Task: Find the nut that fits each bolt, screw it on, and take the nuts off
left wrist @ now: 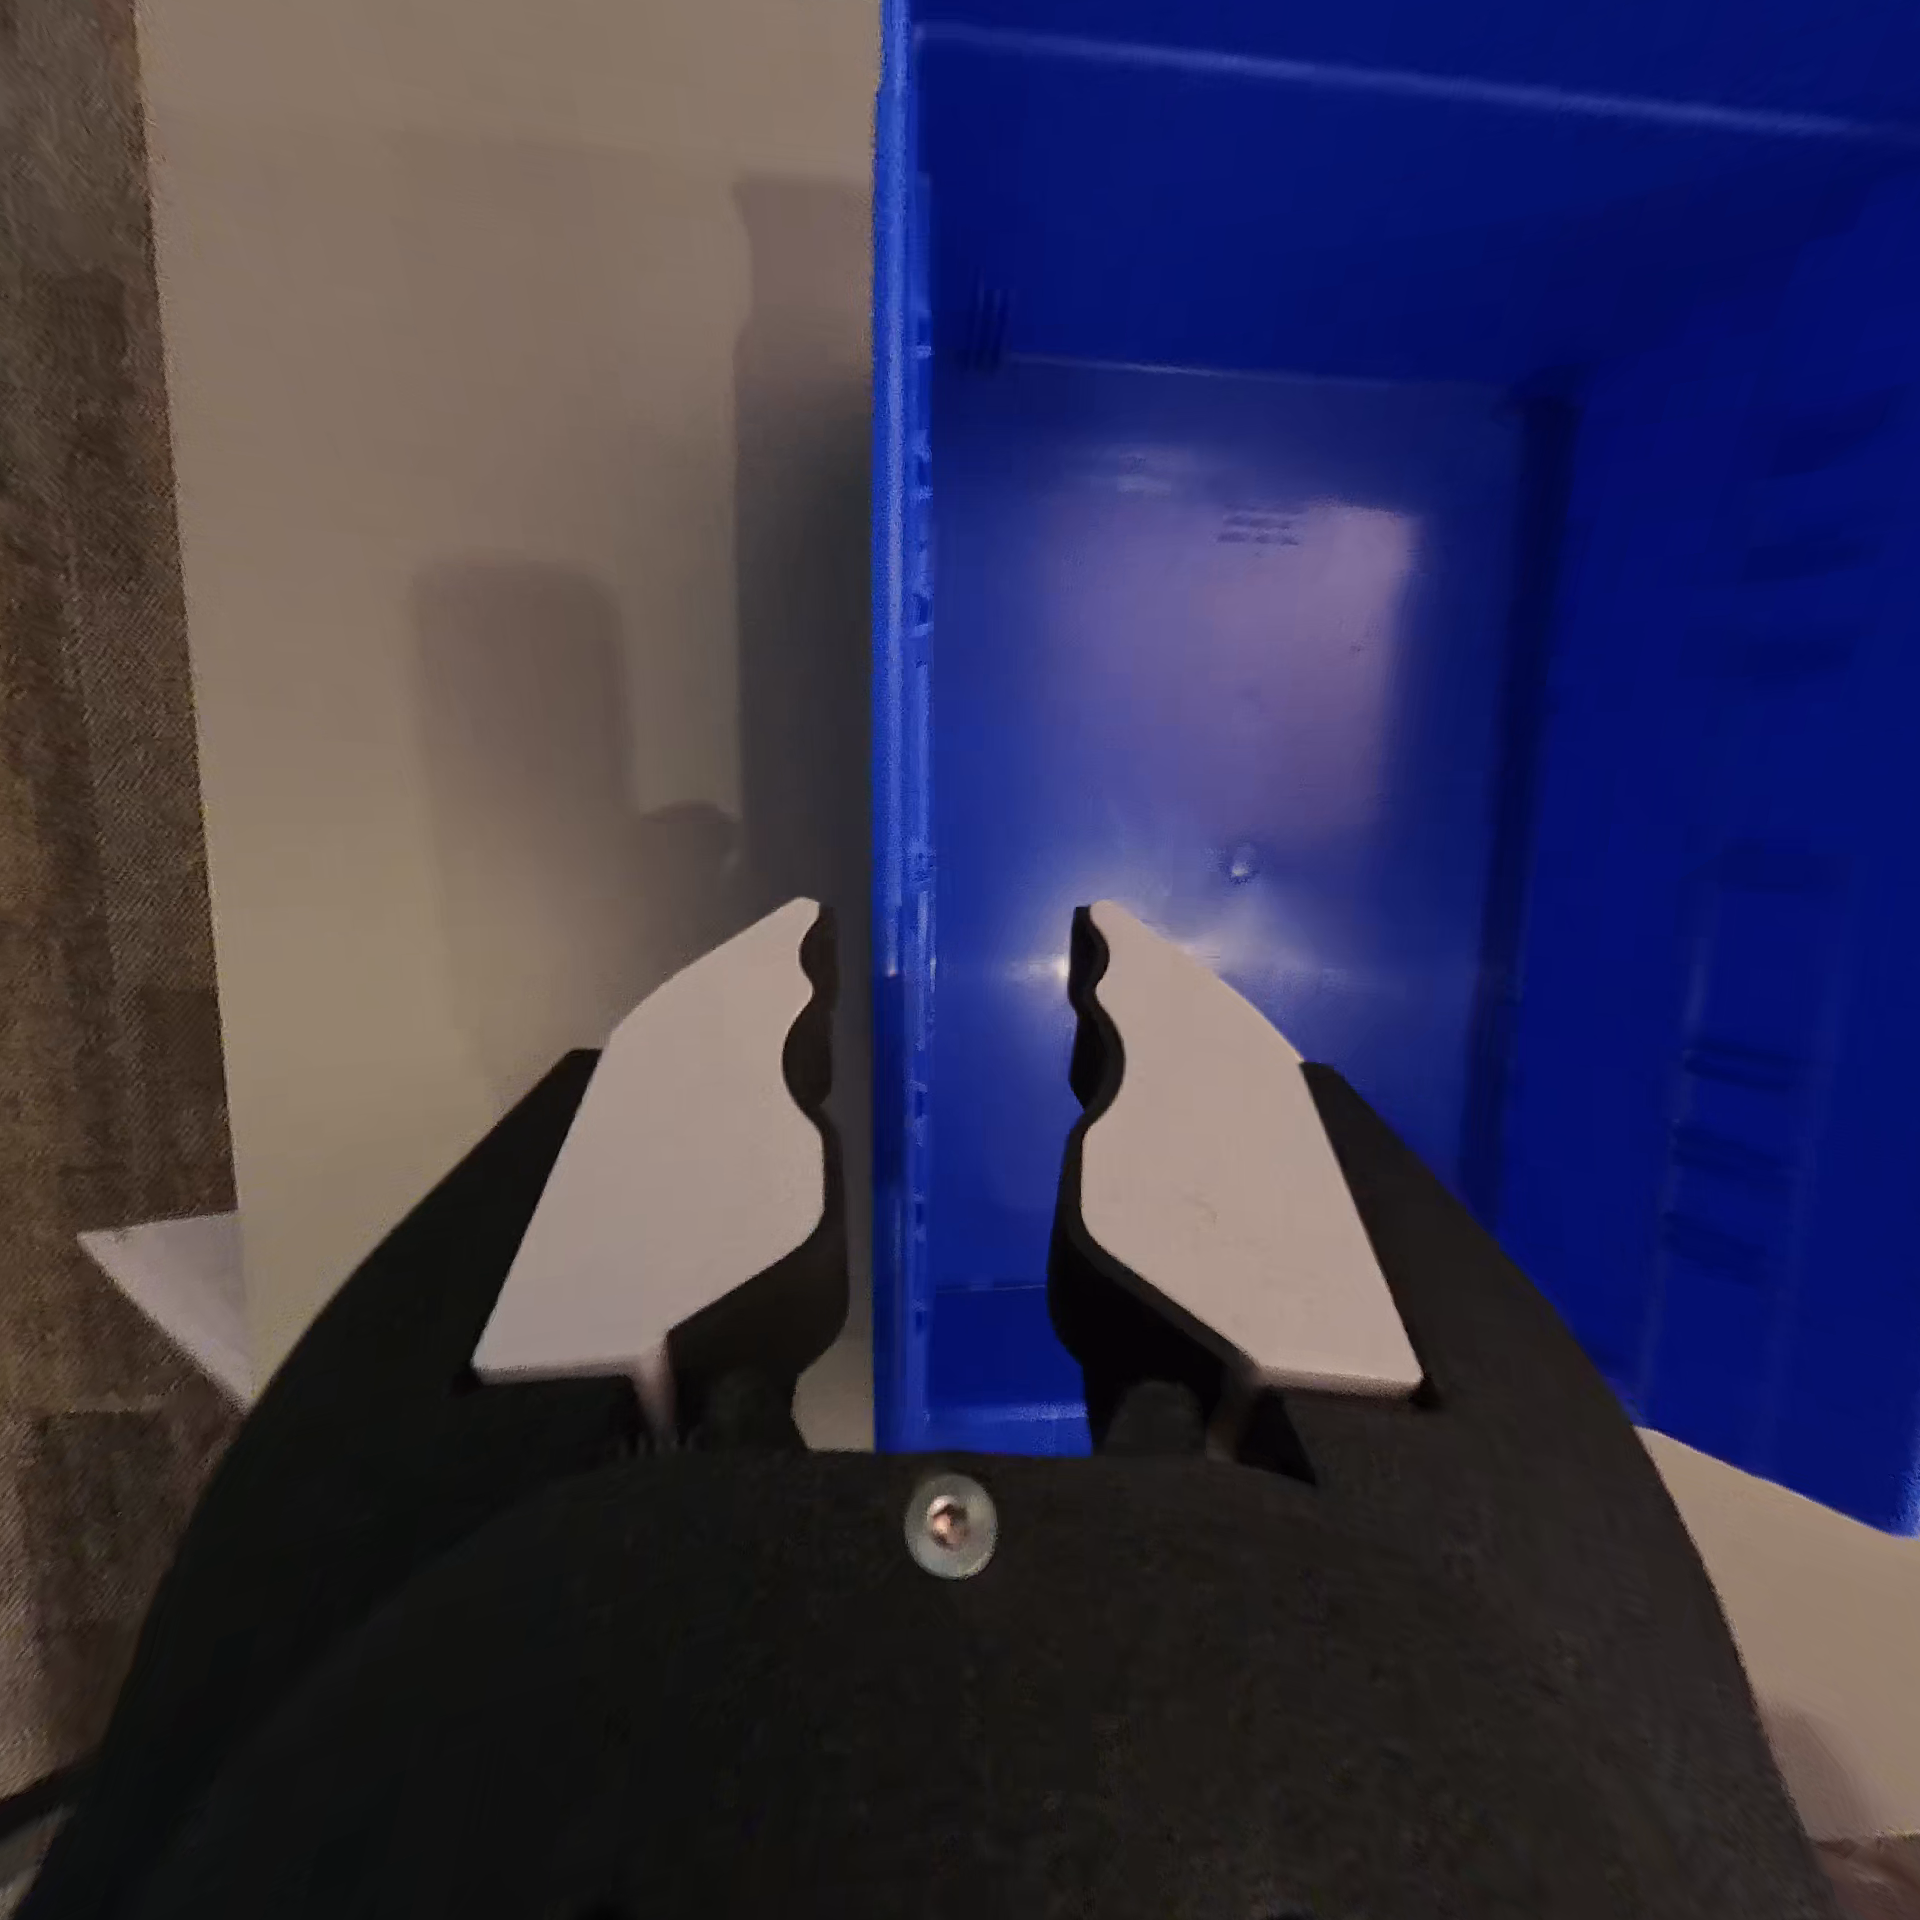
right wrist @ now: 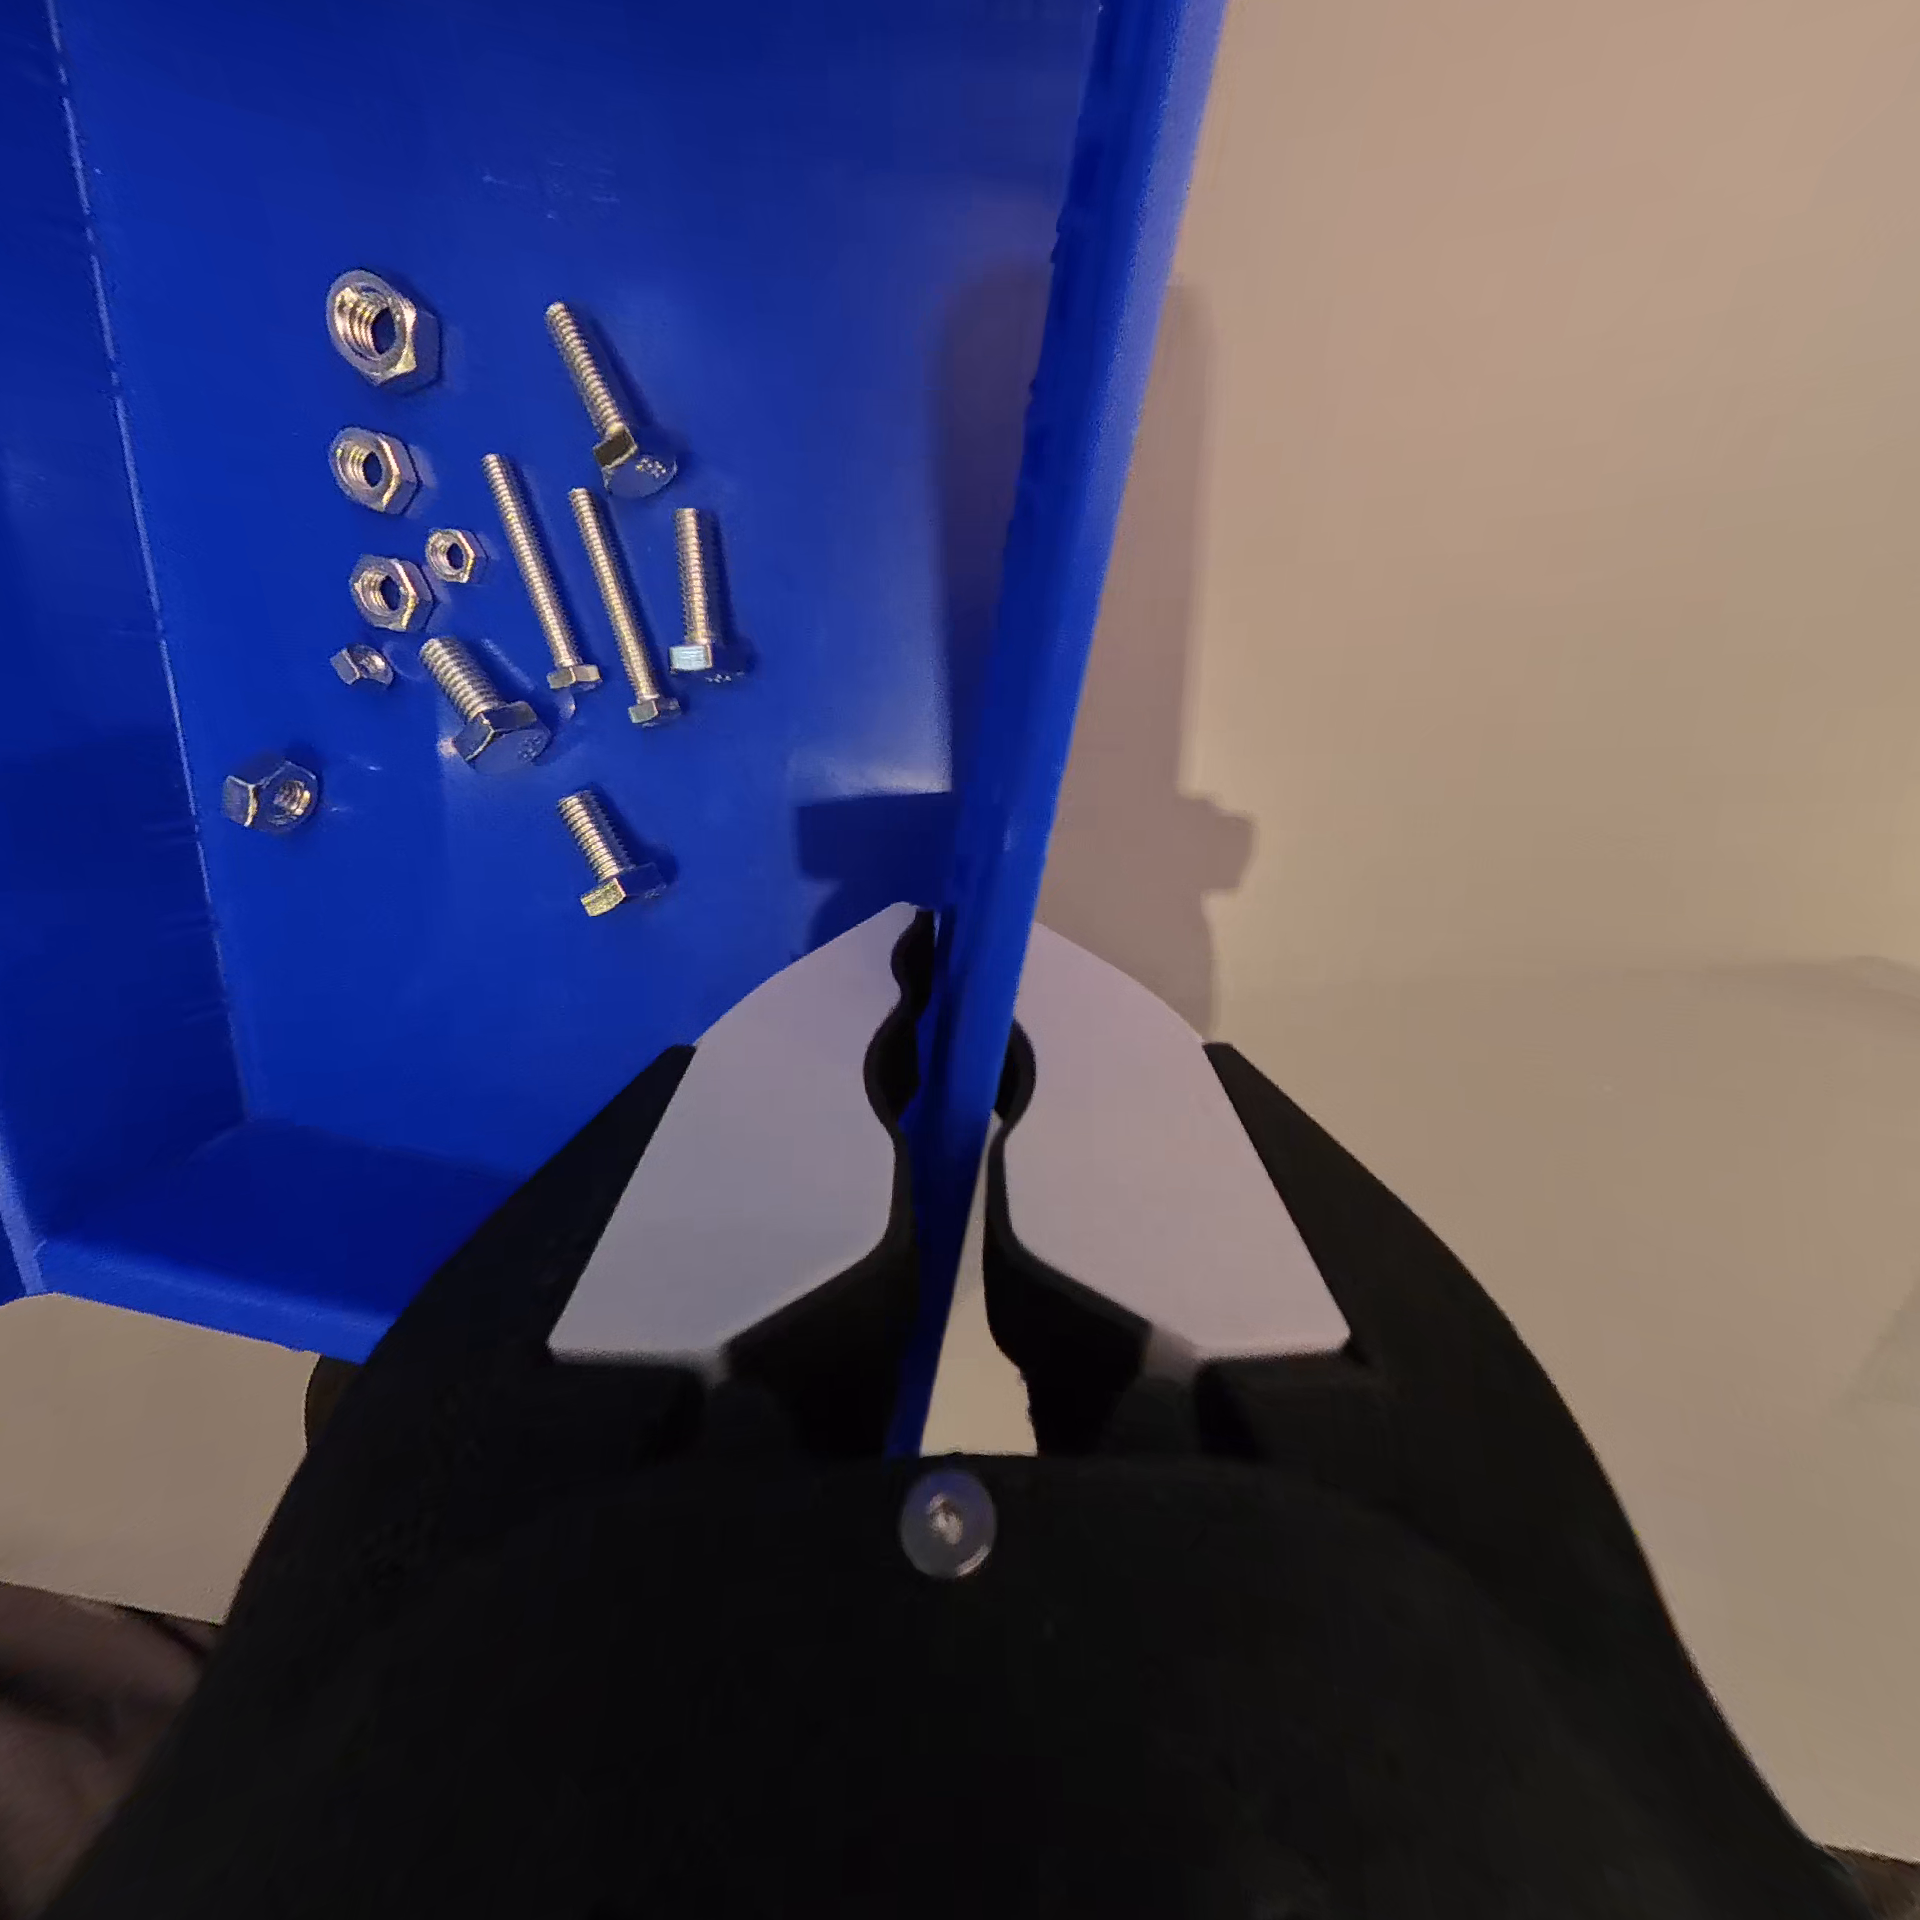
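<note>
No writing can be read. Faint moulded marks on the floor of the blue bin (left wrist: 1247,540) are too blurred to make out.

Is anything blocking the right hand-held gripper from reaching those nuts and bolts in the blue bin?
Nothing lies over the bolts and nuts; they sit loose on the bin floor. But the right hand-held gripper is shut on the bin's side wall, so it must let go first.

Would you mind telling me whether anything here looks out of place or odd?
Nothing spilled or damaged. The nuts and bolts lie loose inside the blue bin; only oddity: the right gripper is clamped on the bin's side wall, not hardware.
</note>
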A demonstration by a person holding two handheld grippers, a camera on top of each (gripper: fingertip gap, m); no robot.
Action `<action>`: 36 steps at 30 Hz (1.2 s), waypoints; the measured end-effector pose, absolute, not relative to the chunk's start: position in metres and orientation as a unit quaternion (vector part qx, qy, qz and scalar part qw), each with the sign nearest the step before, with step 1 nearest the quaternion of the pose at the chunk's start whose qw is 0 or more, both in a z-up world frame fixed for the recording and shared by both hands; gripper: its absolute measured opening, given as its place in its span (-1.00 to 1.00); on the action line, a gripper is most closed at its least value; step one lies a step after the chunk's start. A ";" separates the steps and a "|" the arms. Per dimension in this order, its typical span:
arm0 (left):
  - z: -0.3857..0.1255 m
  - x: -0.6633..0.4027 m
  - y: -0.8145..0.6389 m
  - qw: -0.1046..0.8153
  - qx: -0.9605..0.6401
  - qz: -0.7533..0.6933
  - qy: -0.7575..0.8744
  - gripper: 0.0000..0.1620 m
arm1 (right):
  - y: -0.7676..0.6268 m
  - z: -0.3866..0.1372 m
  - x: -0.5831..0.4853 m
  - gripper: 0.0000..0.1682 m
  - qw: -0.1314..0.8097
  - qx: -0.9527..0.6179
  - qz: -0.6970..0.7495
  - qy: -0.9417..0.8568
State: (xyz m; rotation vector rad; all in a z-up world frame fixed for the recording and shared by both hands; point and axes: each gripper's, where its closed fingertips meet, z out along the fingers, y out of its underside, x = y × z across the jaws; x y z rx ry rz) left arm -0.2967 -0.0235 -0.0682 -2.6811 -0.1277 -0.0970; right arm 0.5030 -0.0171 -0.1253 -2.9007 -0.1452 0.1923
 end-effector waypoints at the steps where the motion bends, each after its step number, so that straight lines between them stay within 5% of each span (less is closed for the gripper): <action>1: -0.073 -0.299 -0.025 0.214 -0.975 -0.028 -0.049 -0.49 | -0.017 -0.125 0.503 -0.90 0.117 -0.989 0.071 -0.048; 8: -0.107 -0.289 -0.035 0.129 -0.990 -0.050 -0.038 -0.65 | -0.016 -0.126 0.502 -0.90 0.117 -0.989 0.079 -0.047; 12: -0.108 -0.279 -0.035 0.119 -0.991 -0.053 -0.020 -0.94 | -0.015 -0.126 0.495 -0.90 0.110 -0.989 0.082 -0.051; 36: -0.113 -0.060 -0.036 0.108 -0.963 -0.044 0.242 -0.70 | 0.003 -0.126 0.358 -0.86 0.088 -0.981 0.059 -0.164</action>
